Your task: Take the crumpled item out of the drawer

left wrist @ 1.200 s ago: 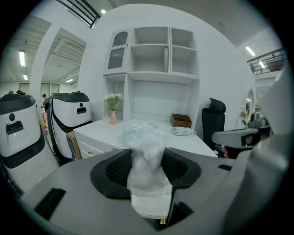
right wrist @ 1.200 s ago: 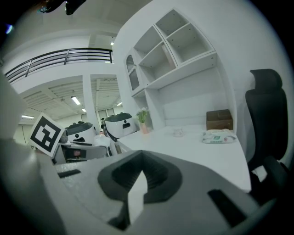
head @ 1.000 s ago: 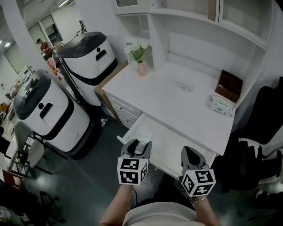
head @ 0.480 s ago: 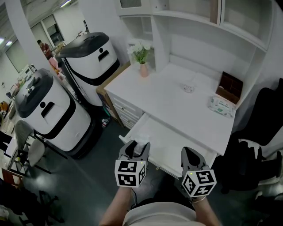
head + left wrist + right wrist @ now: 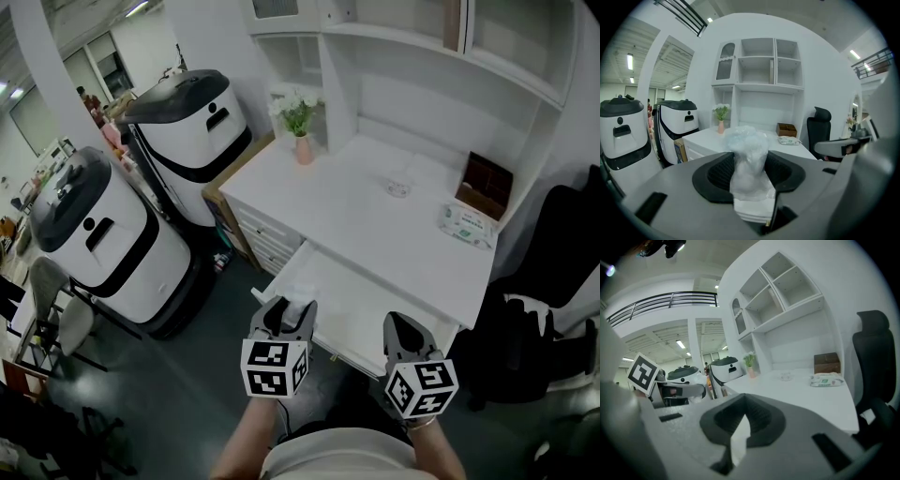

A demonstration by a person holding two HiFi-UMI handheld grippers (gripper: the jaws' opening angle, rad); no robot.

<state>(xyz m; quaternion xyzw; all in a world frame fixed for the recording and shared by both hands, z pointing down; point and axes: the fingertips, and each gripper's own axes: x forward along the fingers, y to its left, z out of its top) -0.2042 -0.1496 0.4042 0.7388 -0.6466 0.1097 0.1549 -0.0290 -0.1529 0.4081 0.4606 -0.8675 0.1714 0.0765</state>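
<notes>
Desk (image 5: 375,220), white, with shelving above and its drawer (image 5: 339,298) pulled open towards the person. To its left stand a nearer white-and-black unit (image 5: 103,234) and a farther white-and-black unit (image 5: 192,117). Left gripper (image 5: 284,315) sits at the drawer's near left corner, its jaws pinching the crumpled item (image 5: 749,161), a wad of clear plastic film that rises between the pads and above their tips. Right gripper (image 5: 403,336) lies over the drawer's near right edge, jaws pressed together at the tips with nothing between them. On the desktop: wipes pack (image 5: 467,223), vase of flowers (image 5: 300,141).
</notes>
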